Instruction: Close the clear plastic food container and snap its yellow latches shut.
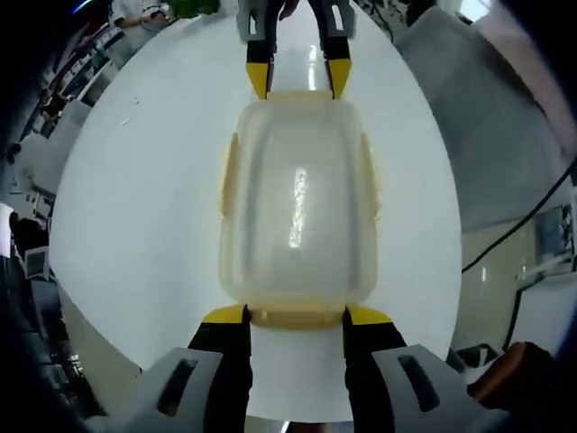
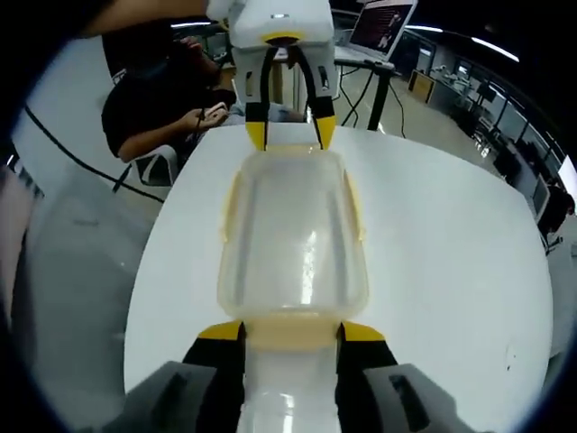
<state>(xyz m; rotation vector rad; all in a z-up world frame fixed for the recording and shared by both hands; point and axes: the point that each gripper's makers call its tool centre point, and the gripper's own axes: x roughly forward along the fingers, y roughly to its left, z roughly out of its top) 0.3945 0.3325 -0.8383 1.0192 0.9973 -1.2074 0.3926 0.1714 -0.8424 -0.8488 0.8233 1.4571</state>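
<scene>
Clear container (image 1: 297,203) between both claws' spread tips.

Clear container (image 1: 297,207), pale yellow latches (image 1: 293,316); white table (image 1: 135,207); left tool (image 1: 295,315) black, yellow-tipped

Clear container (image 1: 297,203) w/ lid on, yellow latches (image 1: 297,316), on table.
</scene>
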